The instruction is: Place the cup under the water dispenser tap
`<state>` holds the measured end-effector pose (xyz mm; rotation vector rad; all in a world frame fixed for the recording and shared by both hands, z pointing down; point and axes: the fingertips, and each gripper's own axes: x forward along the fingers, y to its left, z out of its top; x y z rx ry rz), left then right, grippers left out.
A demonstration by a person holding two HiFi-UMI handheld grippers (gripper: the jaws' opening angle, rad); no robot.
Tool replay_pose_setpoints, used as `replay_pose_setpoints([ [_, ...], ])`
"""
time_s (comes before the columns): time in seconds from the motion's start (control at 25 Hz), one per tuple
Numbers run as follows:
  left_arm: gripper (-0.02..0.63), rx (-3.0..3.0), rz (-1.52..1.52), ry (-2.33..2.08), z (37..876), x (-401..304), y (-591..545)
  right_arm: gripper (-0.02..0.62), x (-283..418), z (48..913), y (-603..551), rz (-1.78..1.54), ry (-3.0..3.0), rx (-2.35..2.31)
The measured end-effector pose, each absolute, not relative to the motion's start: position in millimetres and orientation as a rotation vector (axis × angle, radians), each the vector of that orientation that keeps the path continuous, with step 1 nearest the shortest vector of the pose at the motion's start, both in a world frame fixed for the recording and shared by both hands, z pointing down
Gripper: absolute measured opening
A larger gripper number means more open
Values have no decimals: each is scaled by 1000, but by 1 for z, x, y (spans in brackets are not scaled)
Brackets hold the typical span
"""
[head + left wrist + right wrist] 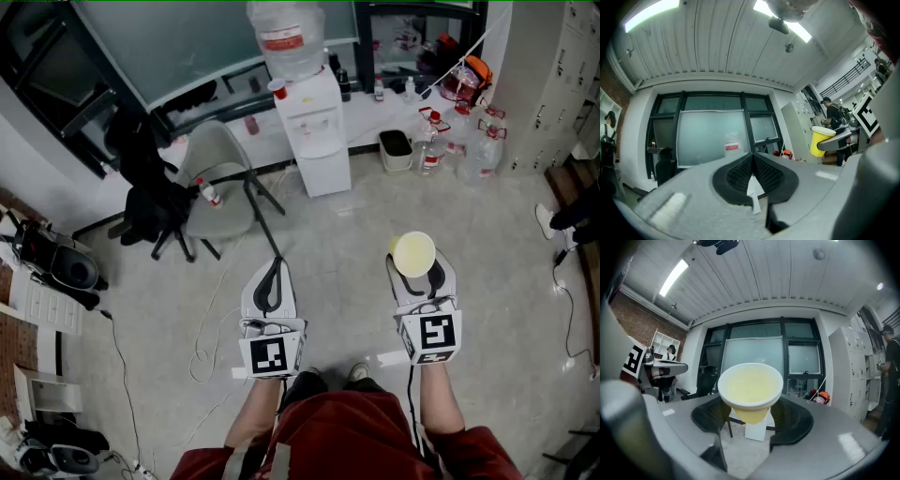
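Note:
In the head view my right gripper (413, 274) is shut on an upright yellow paper cup (412, 253), held level over the floor. The white water dispenser (312, 127), with a clear bottle (287, 36) on top, stands well ahead, a little to the left. In the right gripper view the cup (750, 390) sits between the black pads (791, 418), and the dispenser (756, 431) shows just below and behind it. My left gripper (270, 274) is shut and empty, its pads (740, 173) pressed together. From the left gripper view the cup (818, 141) shows at the right.
A grey folding chair (221, 178) with a red bottle (208, 192) stands left of the dispenser, beside a black chair (142, 187). A small red cup (277, 89) sits on the dispenser. Water jugs (473, 145) and a bin (396, 150) line the wall to the right. Cables (211, 328) lie on the floor.

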<state>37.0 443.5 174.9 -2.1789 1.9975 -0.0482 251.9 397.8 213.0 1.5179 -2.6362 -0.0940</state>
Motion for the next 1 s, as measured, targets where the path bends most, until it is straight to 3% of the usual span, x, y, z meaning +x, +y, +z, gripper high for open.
replay_pose_setpoints([
  [0.44,6,-2172,-48,1988,180,42,417,267,246,223,369,-90,-2652,1478],
  [1.0,6,-2175,39,2006,188,-26,323,268,174,232,276,-114,-2629,1432],
])
